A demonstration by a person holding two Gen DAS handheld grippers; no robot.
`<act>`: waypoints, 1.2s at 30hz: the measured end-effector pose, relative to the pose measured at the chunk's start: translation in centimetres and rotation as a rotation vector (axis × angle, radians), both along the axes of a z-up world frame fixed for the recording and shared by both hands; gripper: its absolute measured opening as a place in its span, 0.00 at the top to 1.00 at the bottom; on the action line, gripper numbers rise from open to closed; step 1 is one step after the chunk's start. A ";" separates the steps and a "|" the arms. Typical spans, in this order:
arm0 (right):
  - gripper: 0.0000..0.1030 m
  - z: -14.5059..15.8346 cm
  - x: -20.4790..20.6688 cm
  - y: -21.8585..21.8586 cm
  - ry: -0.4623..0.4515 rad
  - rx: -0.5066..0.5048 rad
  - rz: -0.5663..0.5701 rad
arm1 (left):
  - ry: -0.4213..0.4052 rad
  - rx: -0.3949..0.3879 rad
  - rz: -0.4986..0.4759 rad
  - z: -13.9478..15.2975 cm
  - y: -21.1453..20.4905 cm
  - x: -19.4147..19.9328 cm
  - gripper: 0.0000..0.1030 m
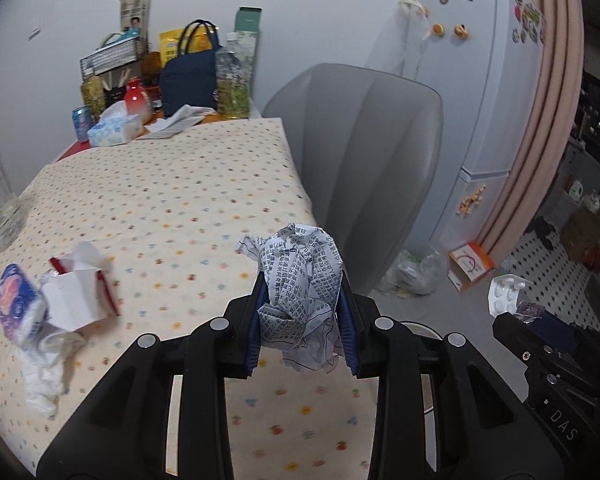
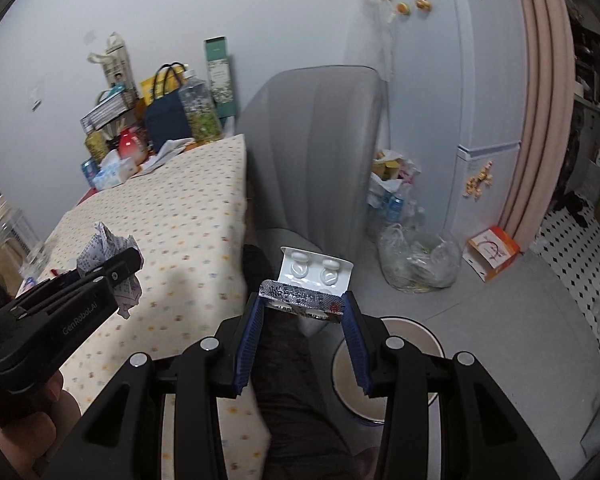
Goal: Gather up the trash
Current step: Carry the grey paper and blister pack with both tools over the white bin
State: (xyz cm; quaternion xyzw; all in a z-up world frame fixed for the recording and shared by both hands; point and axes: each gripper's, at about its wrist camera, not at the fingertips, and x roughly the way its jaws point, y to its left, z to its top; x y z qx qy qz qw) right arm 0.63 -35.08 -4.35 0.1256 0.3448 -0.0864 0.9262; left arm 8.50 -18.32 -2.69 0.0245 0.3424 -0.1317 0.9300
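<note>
Covering the table, a cream dotted tablecloth (image 1: 180,200) carries a torn white-and-red carton (image 1: 80,292). Left gripper (image 1: 303,316) is clamped on a crumpled printed paper ball (image 1: 300,280) above the table's edge; right gripper (image 2: 304,322) pinches a silver-and-white blister pack (image 2: 314,280) above the round beige bin (image 2: 384,376).
</note>
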 end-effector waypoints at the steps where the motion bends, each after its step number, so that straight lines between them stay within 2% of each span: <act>1: 0.61 -0.3 0.0 -0.6 0.003 0.004 -0.009 | 0.006 0.008 -0.011 -0.3 -0.8 0.2 0.68; 7: 0.61 -2.0 0.0 -4.0 0.020 0.028 -0.056 | 0.035 0.047 -0.065 -1.9 -5.4 1.2 0.68; 14: 0.61 -3.9 0.7 -7.1 0.050 0.053 -0.111 | 0.061 0.070 -0.105 -3.3 -8.9 2.5 0.68; 26: 0.60 -6.3 1.7 -9.7 0.071 0.095 -0.137 | 0.092 0.110 -0.117 -5.0 -11.3 3.7 0.68; 28: 0.59 -6.6 1.9 -10.1 0.065 0.096 -0.141 | 0.097 0.118 -0.116 -5.3 -11.5 3.9 0.68; 29: 0.50 -6.8 2.1 -10.3 0.064 0.095 -0.147 | 0.098 0.119 -0.115 -5.3 -11.7 4.0 0.68; 30: 0.46 -7.0 2.2 -10.5 0.067 0.097 -0.151 | 0.100 0.121 -0.115 -5.4 -11.7 4.1 0.68; 36: 0.40 -7.2 1.6 -11.9 0.068 0.102 -0.183 | 0.108 0.131 -0.127 -5.7 -12.5 4.0 0.68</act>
